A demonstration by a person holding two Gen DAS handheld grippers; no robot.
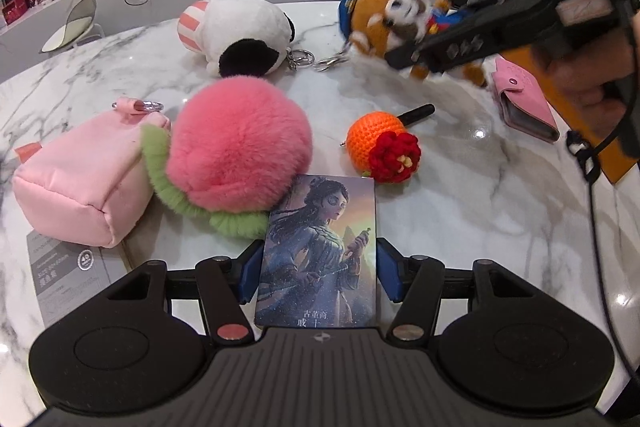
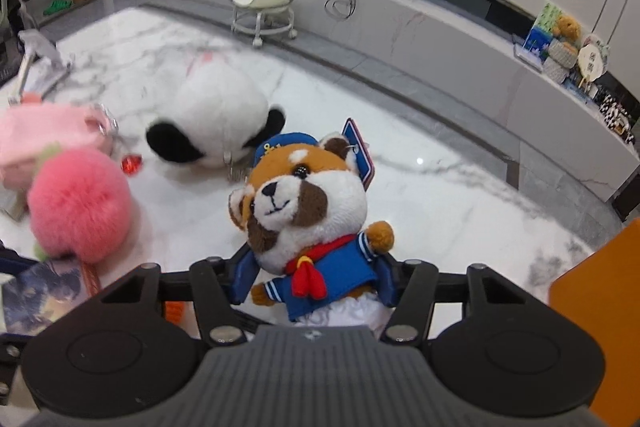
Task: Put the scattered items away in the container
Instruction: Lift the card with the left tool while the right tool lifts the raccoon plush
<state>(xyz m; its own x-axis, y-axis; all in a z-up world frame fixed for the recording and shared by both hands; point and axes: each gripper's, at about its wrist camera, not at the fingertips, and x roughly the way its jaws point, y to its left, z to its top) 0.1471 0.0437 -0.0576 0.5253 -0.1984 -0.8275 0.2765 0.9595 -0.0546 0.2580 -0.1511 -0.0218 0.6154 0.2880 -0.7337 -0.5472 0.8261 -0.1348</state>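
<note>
My left gripper (image 1: 320,277) is shut on a picture card (image 1: 320,227) that stands upright between its blue pads, low over the marble table (image 1: 460,227). In the right wrist view my right gripper (image 2: 314,277) is shut on a red panda plush in a blue sailor suit (image 2: 304,203), with its pads against the plush's body. From the left wrist view, that plush (image 1: 384,15) appears blurred at the back right, with the right gripper's dark fingers (image 1: 440,47) across it. The orange container (image 2: 592,307) shows at the right edge.
On the table lie a black-and-white panda plush (image 1: 240,35), a pink fluffy peach (image 1: 240,151), a pink pouch (image 1: 80,179), an orange crochet ball with a red flower (image 1: 380,143), a black pen (image 1: 418,113) and a pink wallet (image 1: 524,103). A printed sheet (image 1: 64,267) lies front left.
</note>
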